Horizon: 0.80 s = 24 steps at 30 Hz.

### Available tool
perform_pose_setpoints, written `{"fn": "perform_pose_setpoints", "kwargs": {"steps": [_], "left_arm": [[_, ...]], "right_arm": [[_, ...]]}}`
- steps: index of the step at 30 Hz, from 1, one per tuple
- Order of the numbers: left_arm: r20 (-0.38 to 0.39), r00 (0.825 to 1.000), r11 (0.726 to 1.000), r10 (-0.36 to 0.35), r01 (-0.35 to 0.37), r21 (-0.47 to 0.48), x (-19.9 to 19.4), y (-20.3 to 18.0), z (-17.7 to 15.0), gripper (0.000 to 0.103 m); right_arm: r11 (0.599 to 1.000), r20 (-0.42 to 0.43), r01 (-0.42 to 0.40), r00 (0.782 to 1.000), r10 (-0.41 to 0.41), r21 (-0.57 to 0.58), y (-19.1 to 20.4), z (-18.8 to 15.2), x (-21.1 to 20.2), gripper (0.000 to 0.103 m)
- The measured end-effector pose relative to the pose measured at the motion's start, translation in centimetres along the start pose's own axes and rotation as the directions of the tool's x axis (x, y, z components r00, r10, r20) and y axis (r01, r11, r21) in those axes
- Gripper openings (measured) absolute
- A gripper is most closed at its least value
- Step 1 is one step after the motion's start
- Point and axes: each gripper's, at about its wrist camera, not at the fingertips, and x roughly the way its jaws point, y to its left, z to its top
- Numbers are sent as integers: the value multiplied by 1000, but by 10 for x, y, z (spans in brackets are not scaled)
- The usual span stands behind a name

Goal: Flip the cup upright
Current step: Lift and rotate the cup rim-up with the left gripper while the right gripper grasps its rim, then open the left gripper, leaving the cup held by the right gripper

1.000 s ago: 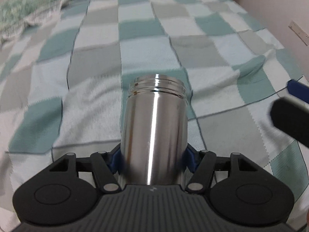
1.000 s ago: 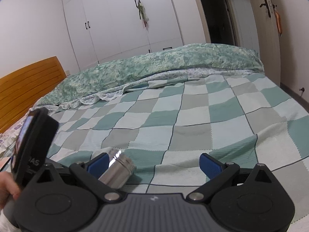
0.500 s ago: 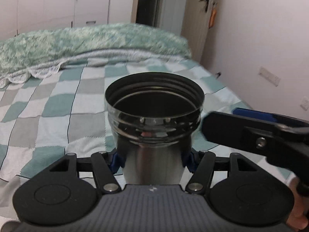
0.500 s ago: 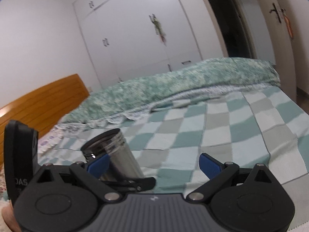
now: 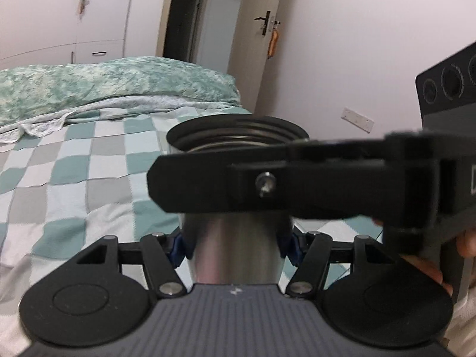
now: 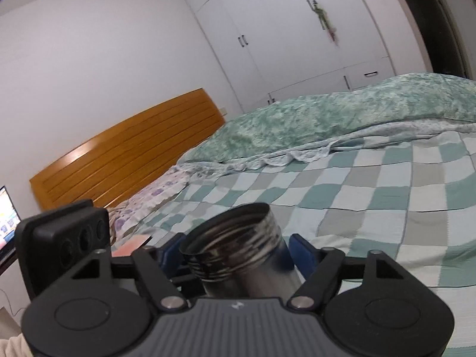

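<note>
**Steel cup held mouth-up between both claws, over the bed**

Left claw [image 5: 235, 245] is clamped on the lower body of the steel cup [image 5: 235, 250]; blue pads [image 5: 175, 245] press on both sides of the wall. Cup is upright in the left wrist view, open threaded mouth at top, dark inside. Cup is lifted, its base hidden behind the claw body, so contact with the bed cannot be told.

Right claw [image 5: 226, 184] crosses in front of the cup's upper part in the left wrist view, coming in from the right, black finger lying level across the threaded neck. In the right wrist view the right claw [image 6: 235, 255] has the cup [image 6: 238, 253] sitting between its blue pads [image 6: 300, 253], cup tilted a bit to the left, rim toward the camera's upper left. Right pad is just beside the cup wall; the left pad is partly hidden by the cup. Jaws narrow around it, but whether they actually squeeze it cannot be told.

Part of the left claw's camera block [image 6: 74, 238] shows at lower left of the right wrist view.

Background: bed with checked teal-grey-white blanket [image 6: 372, 196], green patterned duvet [image 6: 327, 119] heaped behind, wooden headboard [image 6: 128, 148], white wardrobe [image 6: 282, 29], door [image 5: 247, 44] with handle.
</note>
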Motion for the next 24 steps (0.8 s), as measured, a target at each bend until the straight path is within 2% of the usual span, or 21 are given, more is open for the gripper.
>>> {"fn": "perform_pose_setpoints", "kwargs": {"steps": [5,7,9,12,16,20,24], "left_arm": [[7,1000,999,11,-10,-39,-25,13,-15,64],[13,999,997,40,-39,-60,-33,22,-21,75],[28,997,993,73,-70,-100,-43,30,-31,78],[59,993,987,100,-91,-135,-59,37,-46,79],[86,989,982,121,-106,-158,-82,37,-70,80],[123,978,975,171,-150,-163,-108,41,-95,79],[137,968,964,212,-184,-191,-117,59,-115,78]], "right_arm": [[1000,-5,18,1000,-18,-19,32,-7,6,68],[999,12,19,1000,-18,-28,43,-9,3,67],[999,26,20,999,-18,-48,54,-13,0,66],[996,35,22,999,-19,-85,74,-21,-1,66],[987,-2,15,1000,-16,-160,104,-39,6,66],[976,-44,-9,999,0,-216,135,-58,22,65],[967,-66,-10,998,-7,-255,154,-76,48,65]]}}
